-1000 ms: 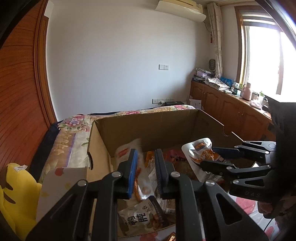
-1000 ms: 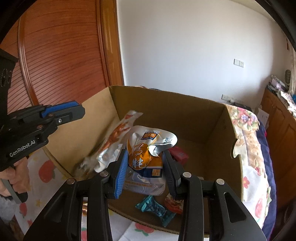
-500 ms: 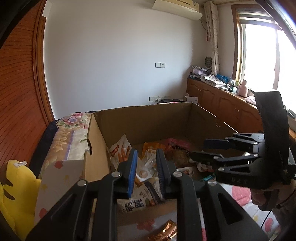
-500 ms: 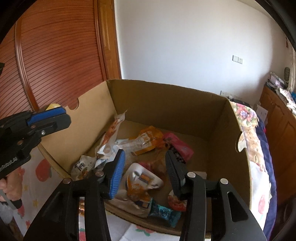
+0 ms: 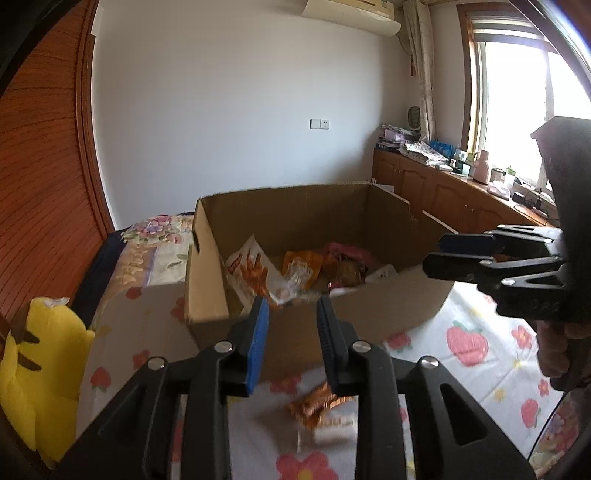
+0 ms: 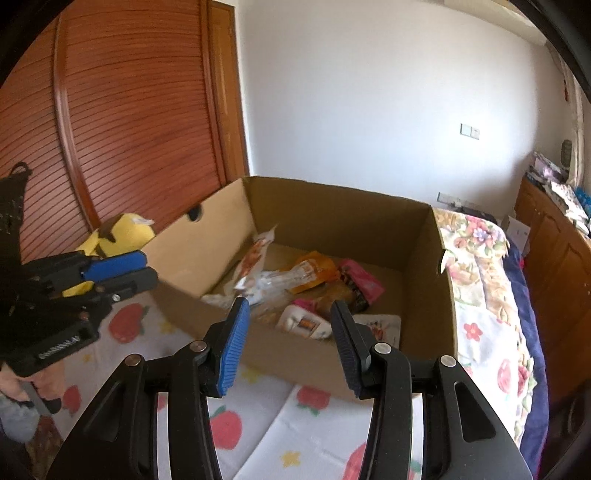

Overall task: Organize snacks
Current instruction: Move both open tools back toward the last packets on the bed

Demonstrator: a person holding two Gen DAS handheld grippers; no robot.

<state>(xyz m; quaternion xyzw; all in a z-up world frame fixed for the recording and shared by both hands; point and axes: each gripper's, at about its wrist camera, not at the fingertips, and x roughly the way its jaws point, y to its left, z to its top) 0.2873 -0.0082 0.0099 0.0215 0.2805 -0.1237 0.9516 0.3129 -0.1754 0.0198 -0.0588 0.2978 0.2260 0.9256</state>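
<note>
Left wrist view: left gripper (image 5: 291,317) at lower centre, jaws parted with nothing between them, hovering short of the near wall of the cardboard box (image 5: 332,317) at frame centre. Only here: a loose orange-brown snack packet (image 5: 314,402) lying blurred on the strawberry-print sheet (image 5: 469,343), outside the box, low in the frame below the fingers. Only here too: window (image 5: 517,92) upper right, wall air conditioner (image 5: 351,14) along the top edge. Right gripper (image 5: 454,254) entering from the right edge, seen side-on, its two fingers lying close together, gap hard to judge from this angle. Right wrist view: right gripper (image 6: 290,334) at lower centre, jaws spread wide, holding nothing, just in front of the box (image 6: 424,332). Better look into the box here: white-and-orange pouch (image 6: 306,325) near the front wall, pink packet (image 6: 360,282) toward the back, orange packet (image 6: 314,269) at centre, tall white carrot-print bag (image 6: 255,258) leaning on the left wall. Left gripper (image 6: 118,275) at the left edge, side-on, above the sheet (image 6: 321,435). Yellow plush toy (image 6: 118,236) at middle left, beside the box; lower left (image 5: 40,369) in the other view.
</note>
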